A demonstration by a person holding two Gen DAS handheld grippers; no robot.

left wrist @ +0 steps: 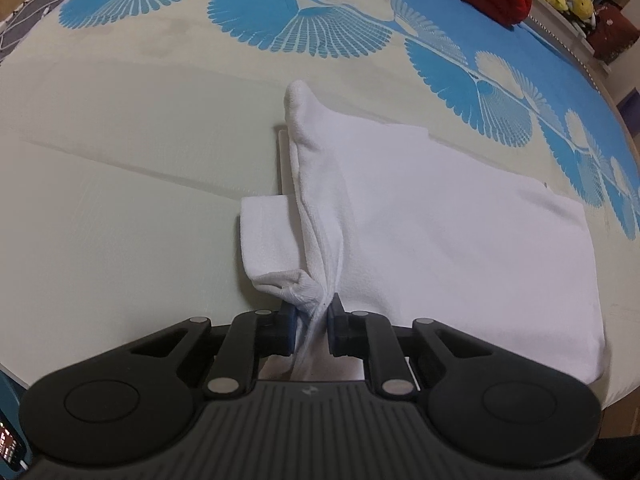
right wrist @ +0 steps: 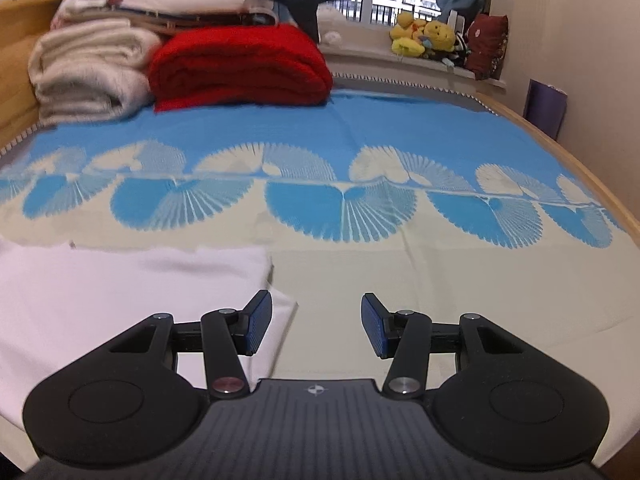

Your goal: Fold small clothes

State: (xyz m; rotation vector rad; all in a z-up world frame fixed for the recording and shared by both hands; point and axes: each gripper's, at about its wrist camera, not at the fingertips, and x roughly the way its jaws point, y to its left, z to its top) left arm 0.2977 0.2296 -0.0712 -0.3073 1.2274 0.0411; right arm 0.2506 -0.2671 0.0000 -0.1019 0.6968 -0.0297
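Note:
A small white garment (left wrist: pixel 440 232) lies partly folded on the bed. In the left wrist view its left edge is lifted into a ridge that runs to a raised tip (left wrist: pixel 298 98), with a folded flap (left wrist: pixel 268 236) beside it. My left gripper (left wrist: pixel 313 328) is shut on that bunched white edge. In the right wrist view the garment (right wrist: pixel 120 292) lies flat at the left. My right gripper (right wrist: pixel 316 328) is open and empty, just above the garment's right edge, with its left finger (right wrist: pixel 258 320) over the cloth.
The bed cover (right wrist: pixel 400 280) is cream with a blue fan pattern (right wrist: pixel 344 208). A red folded blanket (right wrist: pixel 240 68) and a beige stack of linen (right wrist: pixel 88 68) sit at the far side. Plush toys (right wrist: pixel 424 38) line the window sill. The bed's wooden edge (right wrist: pixel 580 160) runs along the right.

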